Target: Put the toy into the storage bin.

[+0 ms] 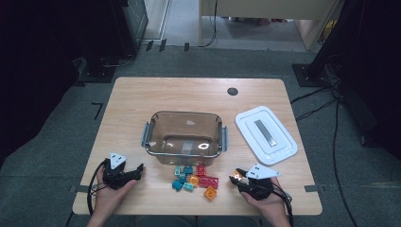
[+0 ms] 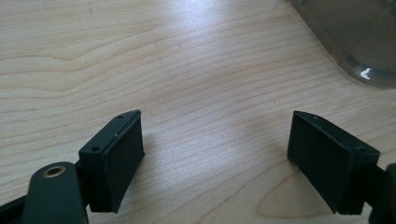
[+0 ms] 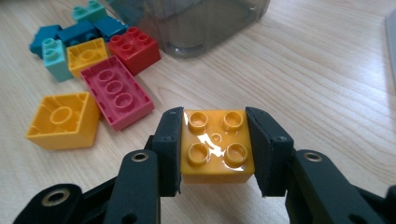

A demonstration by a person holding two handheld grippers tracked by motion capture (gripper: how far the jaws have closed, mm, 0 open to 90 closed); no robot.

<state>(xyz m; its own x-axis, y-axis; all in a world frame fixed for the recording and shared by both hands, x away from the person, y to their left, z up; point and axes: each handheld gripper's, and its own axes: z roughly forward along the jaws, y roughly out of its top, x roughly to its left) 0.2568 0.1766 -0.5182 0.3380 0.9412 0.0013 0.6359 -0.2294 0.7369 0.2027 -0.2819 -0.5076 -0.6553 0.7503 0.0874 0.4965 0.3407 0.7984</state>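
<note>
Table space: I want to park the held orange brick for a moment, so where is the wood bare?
Bare wood lies left of the container, ahead of the left gripper, and behind the container up to the round grommet. The brick pile crowds the front; the lid takes the right.

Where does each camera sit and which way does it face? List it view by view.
High view: above the near edge, facing forward and down on the table; forearms and hands enter from below.
Left gripper view: rides the left gripper, along open jaws over bare wood.
Right gripper view: rides the right gripper, jaws clamping an orange brick.
All share the clear container.
</note>
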